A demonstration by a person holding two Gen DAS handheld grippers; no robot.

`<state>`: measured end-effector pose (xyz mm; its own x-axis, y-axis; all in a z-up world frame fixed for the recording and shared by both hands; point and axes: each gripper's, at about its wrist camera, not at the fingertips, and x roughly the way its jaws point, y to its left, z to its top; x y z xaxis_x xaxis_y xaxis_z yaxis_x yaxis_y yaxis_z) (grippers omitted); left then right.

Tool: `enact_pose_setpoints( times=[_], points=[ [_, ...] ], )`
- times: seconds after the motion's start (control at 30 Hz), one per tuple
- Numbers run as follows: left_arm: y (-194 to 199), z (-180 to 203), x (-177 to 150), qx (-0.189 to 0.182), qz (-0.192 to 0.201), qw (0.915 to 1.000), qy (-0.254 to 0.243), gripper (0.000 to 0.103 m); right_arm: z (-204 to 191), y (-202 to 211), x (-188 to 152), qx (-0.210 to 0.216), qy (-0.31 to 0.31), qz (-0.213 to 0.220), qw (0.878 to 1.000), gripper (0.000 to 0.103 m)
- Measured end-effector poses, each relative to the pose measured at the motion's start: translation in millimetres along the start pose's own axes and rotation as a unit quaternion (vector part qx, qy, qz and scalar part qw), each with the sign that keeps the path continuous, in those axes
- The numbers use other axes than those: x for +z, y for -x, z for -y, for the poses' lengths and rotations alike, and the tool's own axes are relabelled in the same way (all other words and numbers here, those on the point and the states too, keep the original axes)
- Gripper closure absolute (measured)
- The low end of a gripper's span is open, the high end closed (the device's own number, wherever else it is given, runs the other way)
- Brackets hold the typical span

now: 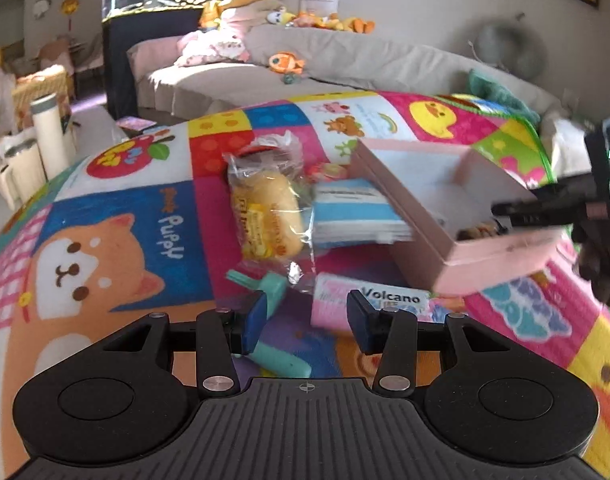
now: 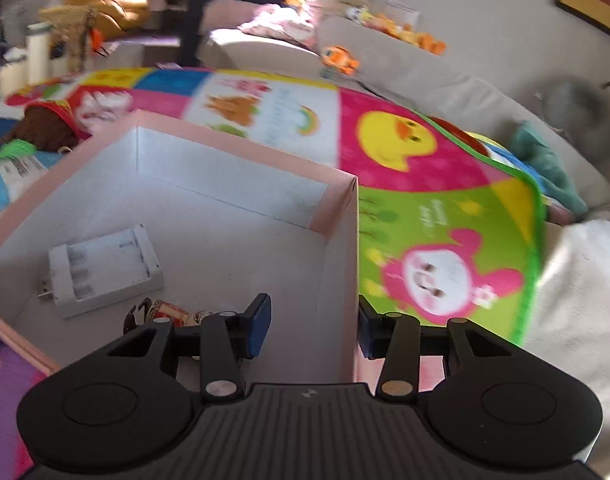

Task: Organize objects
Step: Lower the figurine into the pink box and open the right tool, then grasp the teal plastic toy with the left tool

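Observation:
A pink box (image 1: 433, 216) sits on the colourful play mat (image 1: 117, 236). My right gripper (image 2: 311, 326) is open and straddles the box's right wall (image 2: 341, 280), one finger inside, one outside. It also shows in the left wrist view (image 1: 545, 210) at the box's near right corner. Inside the box lie a white battery charger (image 2: 105, 270) and a small patterned item (image 2: 169, 312). My left gripper (image 1: 305, 320) is open and empty, low over the mat. A teal tool (image 1: 277, 320) lies by its left finger; a pink "Volcano" packet (image 1: 369, 300) lies just ahead.
A wrapped yellow bun (image 1: 267, 216) and a blue-striped pack (image 1: 353, 216) lie left of the box. A brown plush (image 2: 45, 128) lies beyond the box's left side. A beige sofa (image 1: 345, 64) with plush toys stands behind the mat.

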<state>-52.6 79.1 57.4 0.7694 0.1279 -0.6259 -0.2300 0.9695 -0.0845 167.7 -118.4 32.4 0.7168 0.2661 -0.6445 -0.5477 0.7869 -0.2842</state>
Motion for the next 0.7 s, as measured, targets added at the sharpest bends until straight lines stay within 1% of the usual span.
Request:
enact_pose_setpoints(
  times=[0.07,0.1,0.13,0.2,0.27,0.3,0.33,0.37,0.4,0.43,0.5,0.57,0.63,0.7],
  points=[
    [6,0,-4,-0.015,-0.007,0.9998,0.015,0.055,-4,14,2,0.004,-0.005,0.02,1.0,0.054],
    [8,0,-7,-0.017,-0.009,0.9996,0.022,0.055,-4,22,0,0.008,-0.009,0.029,1.0,0.053],
    [9,-1,-9,-0.011,-0.007,0.9996,0.025,0.055,-3,32,-2,0.018,-0.016,0.037,0.999,0.049],
    [9,-3,-14,0.015,0.002,0.9998,0.011,0.055,-1,51,-8,0.05,-0.031,0.043,0.997,0.048],
    [-1,-7,-15,0.043,-0.007,0.9991,-0.005,0.055,-4,68,-15,0.079,-0.03,0.043,0.996,0.046],
    [-7,-10,-15,0.053,-0.014,0.9985,-0.002,0.055,-7,76,-18,0.084,-0.025,0.051,0.995,0.046],
    [-14,-15,-15,0.059,-0.018,0.9981,0.005,0.055,-11,84,-21,0.083,-0.017,0.061,0.995,0.041],
    [-19,-18,-14,0.065,-0.02,0.9976,0.01,0.055,-16,90,-22,0.099,-0.008,0.057,0.993,0.036],
    [-24,-20,-13,0.07,-0.017,0.9973,0.013,0.055,-20,97,-24,0.12,-0.009,0.056,0.991,0.036],
    [-27,-21,-13,0.072,-0.014,0.9972,0.015,0.055,-25,103,-26,0.137,-0.007,0.06,0.989,0.035],
    [-33,-24,-13,0.071,-0.019,0.997,0.027,0.057,-40,112,-30,0.162,0.016,0.064,0.985,0.032],
    [-35,-25,-16,0.064,-0.027,0.997,0.034,0.069,-60,113,-35,0.179,0.046,0.06,0.981,0.032],
    [-30,-22,-22,0.062,-0.027,0.9975,0.023,0.071,-79,109,-38,0.192,0.062,0.048,0.978,0.032],
    [-20,-21,-29,0.051,-0.034,0.998,0.015,0.072,-94,105,-41,0.201,0.069,0.039,0.976,0.032]
  ],
)
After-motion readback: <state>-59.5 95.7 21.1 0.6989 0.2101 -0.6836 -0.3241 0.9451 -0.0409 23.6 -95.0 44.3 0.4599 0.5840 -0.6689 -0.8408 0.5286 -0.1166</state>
